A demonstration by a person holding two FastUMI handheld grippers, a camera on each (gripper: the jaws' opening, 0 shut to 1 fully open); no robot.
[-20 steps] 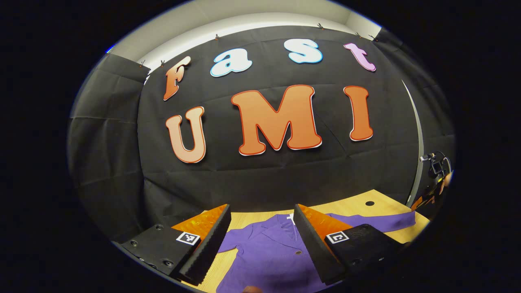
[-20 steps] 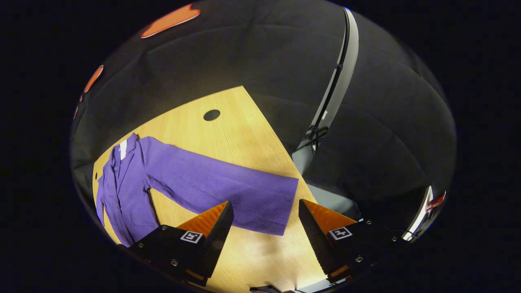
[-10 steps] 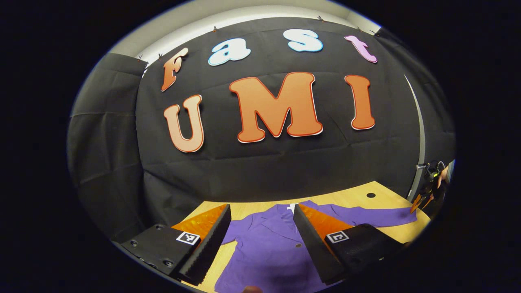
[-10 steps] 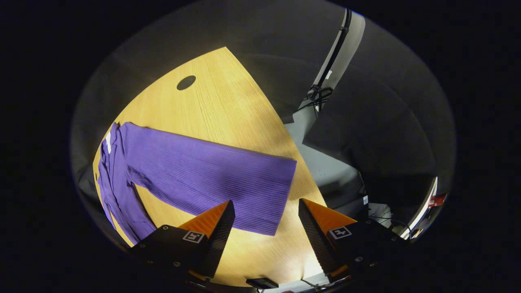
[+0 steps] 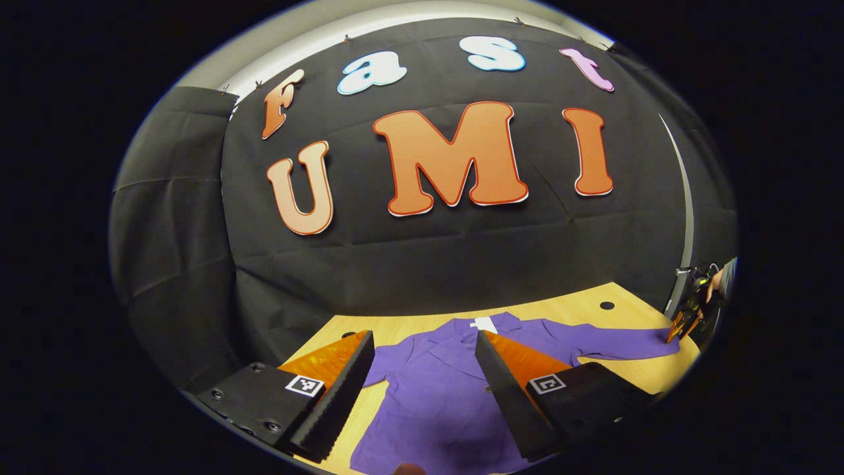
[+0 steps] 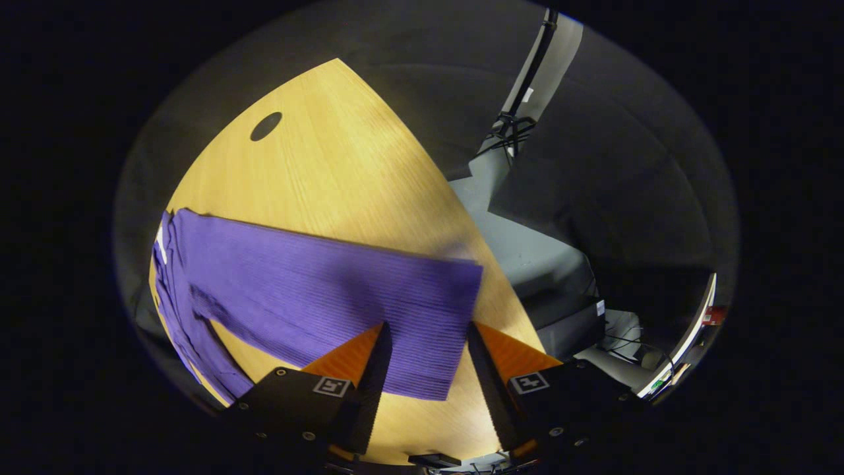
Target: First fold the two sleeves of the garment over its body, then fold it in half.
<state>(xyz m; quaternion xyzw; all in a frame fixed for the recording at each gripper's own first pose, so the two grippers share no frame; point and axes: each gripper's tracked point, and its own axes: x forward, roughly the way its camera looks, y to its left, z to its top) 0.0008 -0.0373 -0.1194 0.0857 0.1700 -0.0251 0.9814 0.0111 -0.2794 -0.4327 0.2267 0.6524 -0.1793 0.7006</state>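
purple jacket (image 5: 435, 402): lies face up and flat on the wooden surface (image 6: 330, 165), collar toward the booth wall, its front between the left gripper's fingers in the left gripper view.
right sleeve (image 6: 330, 297): stretched straight out sideways from the body, ribbed cloth smooth, cuff end square and close to the surface's right edge.
step in hand: judged to be the first sleeve fold, with the right gripper (image 6: 425, 376) going for the cuff.
right fingers: parted at a middling gap, one on each side of the cuff's near corner, not pressing on the cloth; whether the tips touch it cannot be told.
left gripper (image 5: 422, 389): fingers wide apart, holding nothing, poised over the jacket's chest; its height above the cloth cannot be told.
far view: in the left gripper view the right gripper (image 5: 682, 320) shows small at the sleeve's tip, with a hand (image 5: 719, 284) behind it.
how to do it well: take the cuff near its middle and pinch through both layers, lift only enough to clear the surface, and carry it across to the chest so the fold falls at the shoulder seam.
left's part: likely best used to pin the body while the sleeve travels.
risk: a thin corner bite may slip, and a hard pull could drag the whole jacket.
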